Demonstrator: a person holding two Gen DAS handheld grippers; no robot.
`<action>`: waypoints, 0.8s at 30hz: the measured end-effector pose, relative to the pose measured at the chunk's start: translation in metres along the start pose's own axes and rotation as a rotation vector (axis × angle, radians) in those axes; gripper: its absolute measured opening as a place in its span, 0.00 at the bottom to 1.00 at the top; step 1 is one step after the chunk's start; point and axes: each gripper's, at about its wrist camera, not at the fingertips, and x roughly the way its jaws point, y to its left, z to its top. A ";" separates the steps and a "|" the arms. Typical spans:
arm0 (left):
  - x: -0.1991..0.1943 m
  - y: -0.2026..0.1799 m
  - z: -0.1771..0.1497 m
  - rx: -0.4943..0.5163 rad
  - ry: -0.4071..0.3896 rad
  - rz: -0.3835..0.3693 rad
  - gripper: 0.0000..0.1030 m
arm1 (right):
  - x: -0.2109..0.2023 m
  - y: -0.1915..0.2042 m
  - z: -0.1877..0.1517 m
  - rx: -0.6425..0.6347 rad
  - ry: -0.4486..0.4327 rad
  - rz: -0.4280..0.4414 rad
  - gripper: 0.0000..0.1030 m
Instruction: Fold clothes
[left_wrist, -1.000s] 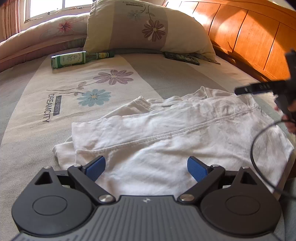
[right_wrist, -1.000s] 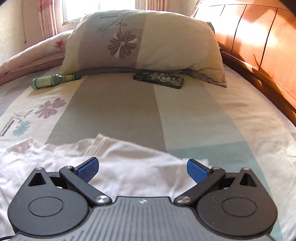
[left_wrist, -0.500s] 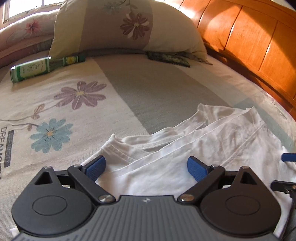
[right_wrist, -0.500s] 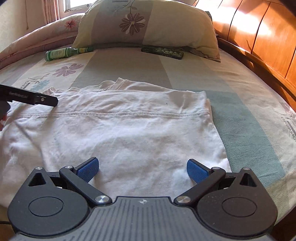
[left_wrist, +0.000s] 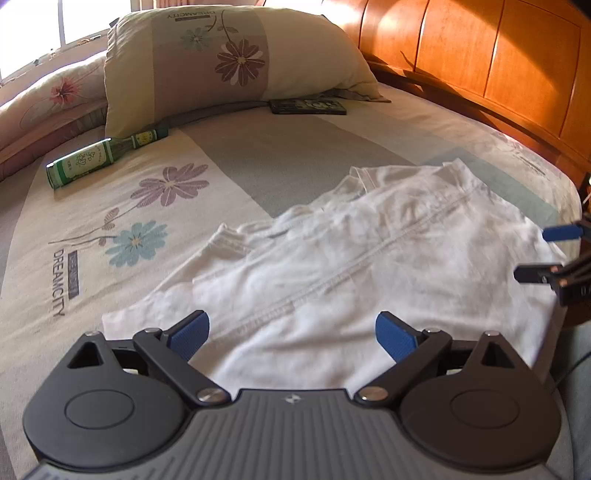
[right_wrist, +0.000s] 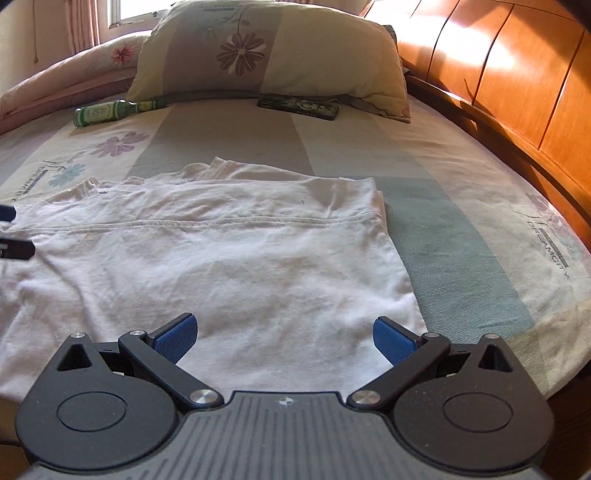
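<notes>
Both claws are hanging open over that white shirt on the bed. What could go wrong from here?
The white shirt lies in several layers, so the right gripper or left gripper may pinch only the top one and spoil the fold. Its near edge lies close to the bed's side; a tug might drag it off. The green bottle seems safely far.

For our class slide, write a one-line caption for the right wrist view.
Open right gripper poised over a partly folded white cotton T-shirt on a striped floral bedsheet.
</notes>
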 end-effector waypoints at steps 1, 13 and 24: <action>-0.004 -0.001 -0.007 -0.014 0.007 -0.008 0.94 | -0.003 0.004 0.001 0.001 -0.002 0.013 1.00; -0.057 0.001 -0.072 -0.166 0.013 -0.050 0.94 | -0.028 0.049 -0.008 -0.045 -0.006 0.078 1.00; -0.075 0.005 -0.093 -0.223 0.019 -0.139 0.95 | -0.039 0.073 -0.012 -0.083 -0.007 0.101 1.00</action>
